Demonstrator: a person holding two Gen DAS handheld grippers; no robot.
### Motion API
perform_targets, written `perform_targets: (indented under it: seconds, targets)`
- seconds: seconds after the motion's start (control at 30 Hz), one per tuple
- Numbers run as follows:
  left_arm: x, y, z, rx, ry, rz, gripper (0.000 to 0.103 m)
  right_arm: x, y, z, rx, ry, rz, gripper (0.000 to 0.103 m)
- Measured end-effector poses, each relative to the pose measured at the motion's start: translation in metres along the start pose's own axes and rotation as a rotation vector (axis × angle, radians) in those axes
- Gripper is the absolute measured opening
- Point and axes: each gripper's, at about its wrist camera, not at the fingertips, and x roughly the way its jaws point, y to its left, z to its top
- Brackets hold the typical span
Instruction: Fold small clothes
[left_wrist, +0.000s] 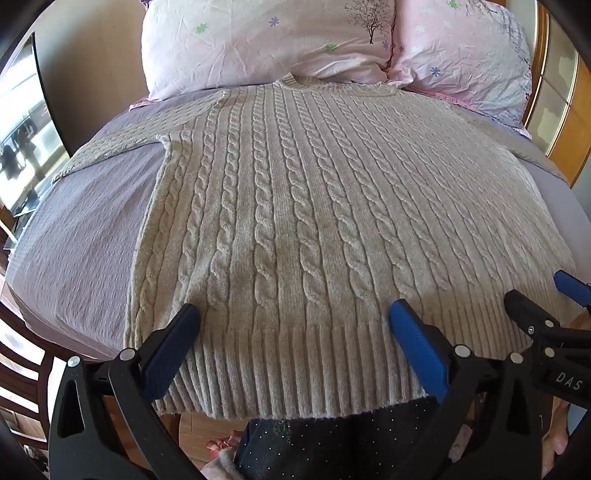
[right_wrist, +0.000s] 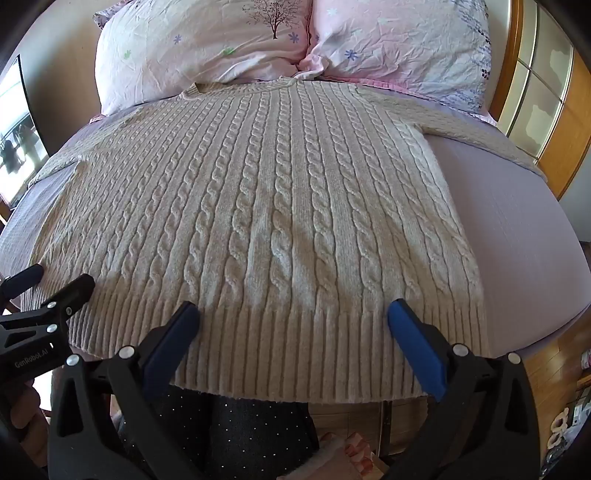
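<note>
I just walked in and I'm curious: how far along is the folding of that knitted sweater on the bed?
Barely begun. Done: the sweater lies spread flat on the bed, sleeves out. In hand: the left gripper and right gripper are open above its ribbed hem, gripping nothing. Left: every fold.
</note>
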Motion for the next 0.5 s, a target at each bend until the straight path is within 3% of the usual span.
perform_targets:
  seconds: [0.5]
  targets:
    - [-0.0002, 0.0000, 0.0000, 0.001, -0.004, 0.001, 0.102, -0.0004, -0.0001, 0.0001, 0.000, 0.000, 0.000, 0.101]
